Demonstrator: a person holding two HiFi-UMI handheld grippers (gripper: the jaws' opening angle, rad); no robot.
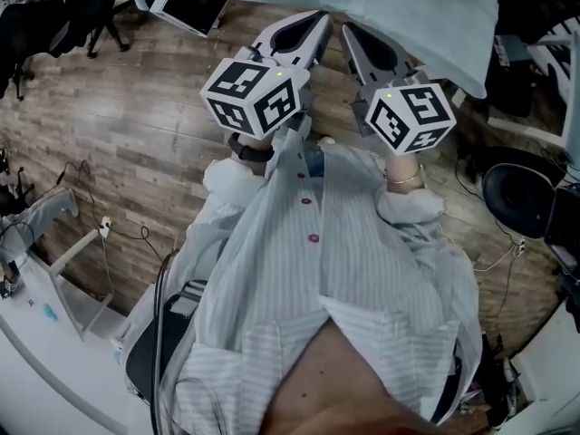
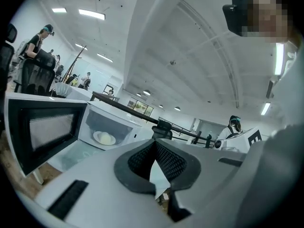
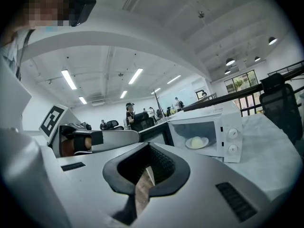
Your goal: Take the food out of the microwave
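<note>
A white microwave stands on a table with a pale cloth, its door swung open to the left. Inside lies a white plate with a pale round piece of food, which the right gripper view also shows as the food. My left gripper and right gripper are held side by side in front of the table, short of the microwave. Both are shut with nothing between the jaws: left gripper, right gripper.
The floor is wood planks. A black office chair stands at the right, another chair at the far left, and a white desk at the lower left. Several people stand far off in the room.
</note>
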